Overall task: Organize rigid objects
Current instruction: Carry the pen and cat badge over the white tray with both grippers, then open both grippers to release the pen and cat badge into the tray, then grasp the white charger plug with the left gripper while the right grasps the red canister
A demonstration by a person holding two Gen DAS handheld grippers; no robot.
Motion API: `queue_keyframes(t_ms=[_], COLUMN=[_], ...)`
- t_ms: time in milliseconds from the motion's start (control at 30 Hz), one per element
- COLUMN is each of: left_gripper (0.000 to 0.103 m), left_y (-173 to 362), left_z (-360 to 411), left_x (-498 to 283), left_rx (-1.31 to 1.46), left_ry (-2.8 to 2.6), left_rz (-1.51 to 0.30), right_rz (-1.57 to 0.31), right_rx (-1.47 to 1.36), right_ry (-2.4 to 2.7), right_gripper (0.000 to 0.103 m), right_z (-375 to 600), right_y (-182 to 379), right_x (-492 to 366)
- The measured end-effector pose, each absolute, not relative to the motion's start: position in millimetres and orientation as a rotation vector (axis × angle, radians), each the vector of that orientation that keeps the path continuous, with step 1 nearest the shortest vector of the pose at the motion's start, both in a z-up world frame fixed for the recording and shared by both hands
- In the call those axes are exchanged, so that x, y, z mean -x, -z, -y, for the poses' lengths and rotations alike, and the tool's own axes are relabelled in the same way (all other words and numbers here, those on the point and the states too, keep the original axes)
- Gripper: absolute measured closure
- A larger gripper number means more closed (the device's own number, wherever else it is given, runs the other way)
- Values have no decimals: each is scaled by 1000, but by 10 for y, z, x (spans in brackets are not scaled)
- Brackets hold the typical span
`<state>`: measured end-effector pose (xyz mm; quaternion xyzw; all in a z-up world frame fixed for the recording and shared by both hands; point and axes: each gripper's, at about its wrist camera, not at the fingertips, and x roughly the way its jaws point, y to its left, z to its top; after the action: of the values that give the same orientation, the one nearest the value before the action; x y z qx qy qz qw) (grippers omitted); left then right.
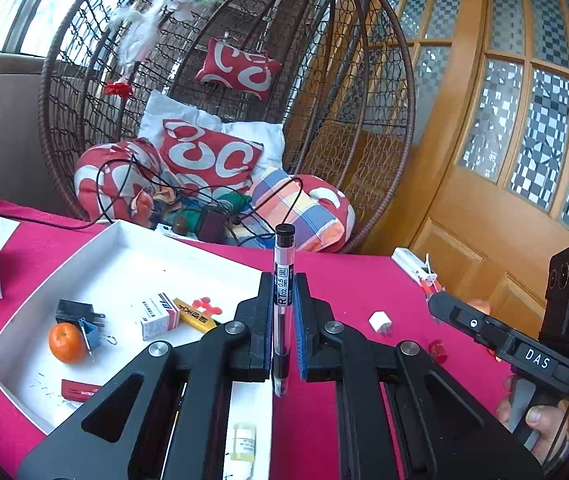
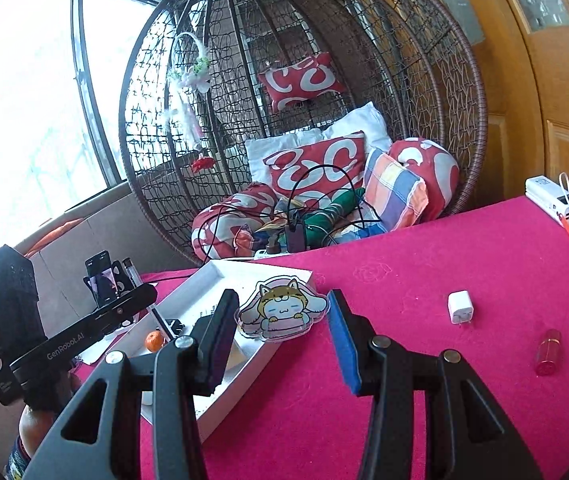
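Slim clear-barrelled pen [image 1: 283,312] between blue ridged pads [image 1: 303,332]

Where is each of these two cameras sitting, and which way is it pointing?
Left wrist: on the left hand-held gripper, facing the wicker chair; its fingers clamp an upright pen; the person's right hand shows.
Right wrist: on the open right hand-held gripper, over a cartoon sticker.
Shared: white tray, orange, white charger.

tray [image 1: 96,248] left on table [image 1: 344,280] | orange [image 1: 66,342] in tray | charger [image 1: 380,322] right of tray
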<state>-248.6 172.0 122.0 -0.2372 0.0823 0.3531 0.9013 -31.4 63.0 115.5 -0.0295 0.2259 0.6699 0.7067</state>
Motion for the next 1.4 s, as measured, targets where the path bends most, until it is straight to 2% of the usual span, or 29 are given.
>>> queue_keyframes(t_ms=[333, 800, 867, 900, 933, 967, 1000, 1033, 1067, 1400], left_gripper=[95, 94, 85, 69, 42, 28, 10, 2, 0, 0], left_y=[-1180, -847, -828, -818, -811, -809, -809, -815, -824, -957], left_z=[-1871, -2182, -2215, -2231, -2238, -2232, -2226, -2211, -2195, -1984], left_x=[2900, 3113, 3138, 3154, 3163, 3169, 3174, 3174, 3168, 2981], left_rx=[439, 490, 508, 522, 531, 534, 529, 518, 506, 433], left_ry=[-935, -1084, -1095, -1103, -1113, -1124, -1133, -1146, -1153, -1124], left_rz=[-173, -254, -251, -249, -248, -246, -239, -233, -229, -224], right_rz=[-502, -585, -585, -587, -589, -589, -584, -574, -557, -476], right_rx=[188, 383, 393, 395, 398, 404, 411, 414, 411, 380], right_ry=[-1592, -1631, -1612, -1606, -1604, -1603, -1601, -1601, -1603, -1563], right_gripper=[57, 57, 57, 56, 55, 44, 20, 11, 0, 0], right_z=[-1039, -1725, -1752, -1759, -1764, -1768, -1761, -1750, -1725, -1486], right_y=[-1134, -556, -499, -476, -459, -444, -430, -424, -427, -480], right_x=[821, 1421, 1424, 1421, 1423, 1427, 1432, 1450, 1455, 1405])
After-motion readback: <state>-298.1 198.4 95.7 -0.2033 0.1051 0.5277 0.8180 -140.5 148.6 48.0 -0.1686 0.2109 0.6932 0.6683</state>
